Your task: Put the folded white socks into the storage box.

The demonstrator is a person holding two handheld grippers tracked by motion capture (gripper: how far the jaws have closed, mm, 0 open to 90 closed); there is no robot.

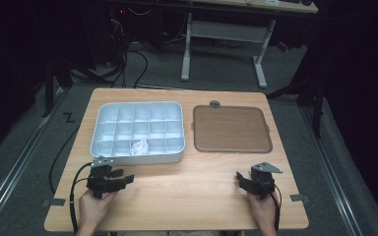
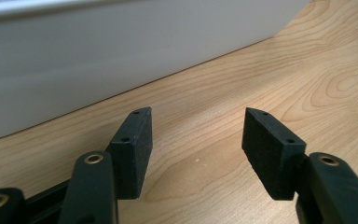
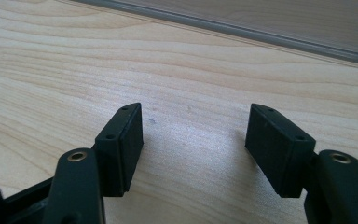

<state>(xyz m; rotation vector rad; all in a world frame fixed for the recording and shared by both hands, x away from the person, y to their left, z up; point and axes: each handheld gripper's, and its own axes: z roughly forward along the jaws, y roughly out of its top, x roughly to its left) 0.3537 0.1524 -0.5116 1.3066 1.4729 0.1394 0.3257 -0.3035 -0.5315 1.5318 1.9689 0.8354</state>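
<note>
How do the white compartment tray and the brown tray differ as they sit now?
The white compartment tray has a grid of cells; the brown tray is one flat undivided surface. The white compartment tray has taller walls and holds a crumpled white item; the brown tray holds nothing. Both are rounded rectangles, side by side on the table.

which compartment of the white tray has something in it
The front-row compartment, third from the left, of the white tray: a crumpled white wad lies in it. The other compartments look bare.
</note>
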